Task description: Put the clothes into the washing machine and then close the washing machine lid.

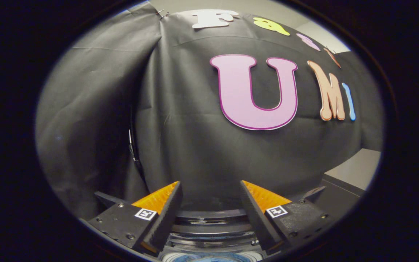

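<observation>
black cloth wall (180, 138) (creased), grey ledge (355, 169)

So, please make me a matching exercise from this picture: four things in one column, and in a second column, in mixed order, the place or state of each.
Things:
1. tool
2. black cloth wall
3. round dark rim
4. grey surface

Places or states:
A. low down, between the two fingers
B. off to the side, beyond the right finger
C. open, holding nothing
D. hanging in folds, beyond the fingers

Right pairs: 1-C, 2-D, 3-A, 4-B.
</observation>
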{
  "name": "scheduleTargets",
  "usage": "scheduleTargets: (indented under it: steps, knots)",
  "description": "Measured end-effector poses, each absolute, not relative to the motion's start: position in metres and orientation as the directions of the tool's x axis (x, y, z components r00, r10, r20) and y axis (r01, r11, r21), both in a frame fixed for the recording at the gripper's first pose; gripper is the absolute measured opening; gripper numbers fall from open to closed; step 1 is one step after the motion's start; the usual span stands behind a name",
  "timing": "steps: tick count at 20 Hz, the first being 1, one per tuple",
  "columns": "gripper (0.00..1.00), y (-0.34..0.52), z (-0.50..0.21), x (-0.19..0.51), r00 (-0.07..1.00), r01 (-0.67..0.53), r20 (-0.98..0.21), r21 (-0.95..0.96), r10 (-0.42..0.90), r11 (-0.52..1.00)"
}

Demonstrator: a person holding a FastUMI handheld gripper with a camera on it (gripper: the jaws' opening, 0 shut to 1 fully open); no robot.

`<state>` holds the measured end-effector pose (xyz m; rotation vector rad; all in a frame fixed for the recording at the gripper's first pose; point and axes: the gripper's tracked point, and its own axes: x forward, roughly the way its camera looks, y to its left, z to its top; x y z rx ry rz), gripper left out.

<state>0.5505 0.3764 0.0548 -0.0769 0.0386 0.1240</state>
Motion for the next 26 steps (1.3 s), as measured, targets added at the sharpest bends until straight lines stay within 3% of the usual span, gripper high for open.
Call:
scheduleTargets:
  steps: [26]
  knots:
    - [0.97, 0.366, 0.049, 0.563, 0.991, -0.131, -0.033, -0.074, 0.129, 0.989]
